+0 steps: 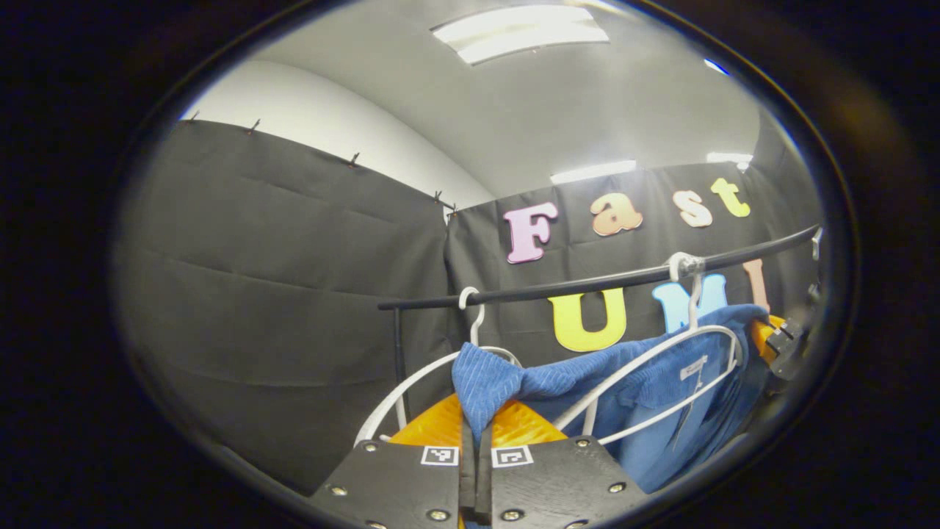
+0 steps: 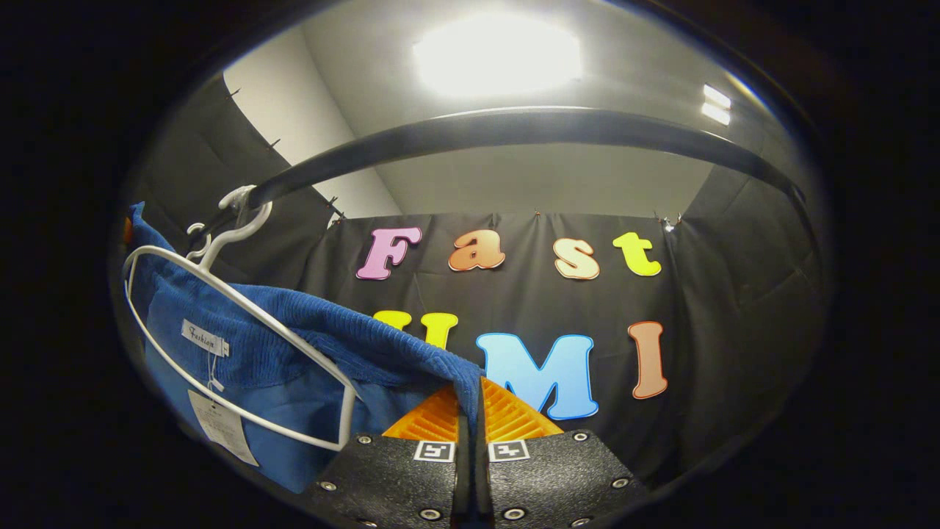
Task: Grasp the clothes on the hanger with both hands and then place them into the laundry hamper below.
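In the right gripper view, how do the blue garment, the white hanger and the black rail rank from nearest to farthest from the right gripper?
1. Blue garment: pinched between the fingers of the right gripper.
2. White hanger: to the left, inside the garment.
3. Black rail: overhead, carrying the hanger's hook.

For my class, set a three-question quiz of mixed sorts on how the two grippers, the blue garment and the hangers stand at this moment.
1. True or false: the left gripper is shut on the blue garment.
2. Which holds the white hangers? A) a wall hook B) the black rail C) a hand
3. Fill in: the right gripper pinches the garment's ____ cloth between orange fingers.

Key: 1 true; 2 B; 3 blue.
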